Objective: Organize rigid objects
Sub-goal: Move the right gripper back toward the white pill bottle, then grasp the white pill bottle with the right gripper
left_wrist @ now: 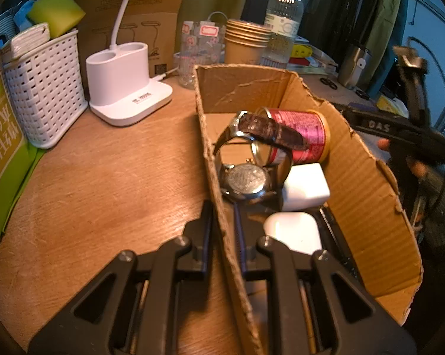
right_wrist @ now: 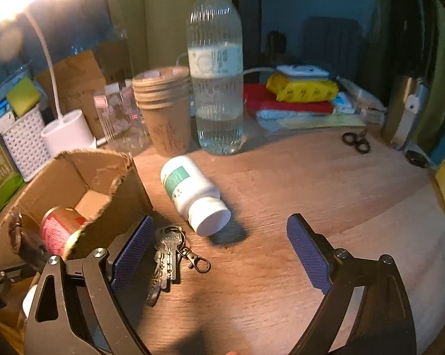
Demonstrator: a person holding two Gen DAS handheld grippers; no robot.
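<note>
The left gripper (left_wrist: pixel 224 230) has its jaws pinching the box (left_wrist: pixel 364 183) wall, steadying it. The right gripper (right_wrist: pixel 219 254) hovers over the worktop (right_wrist: pixel 311 183), jaws spread wide and empty. Nearest lie the keys (right_wrist: pixel 169 254), beside the box; just beyond, the white bottle (right_wrist: pixel 193 192) on its side. Best to straddle the bottle across its body, low, so it cannot roll away.

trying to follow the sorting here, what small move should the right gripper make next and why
Probably ease the right gripper forward and down over the white pill bottle. Its jaws stand open and empty, the bottle lies on its side just ahead, outside the cardboard box, whose wall the left gripper pinches.
</note>
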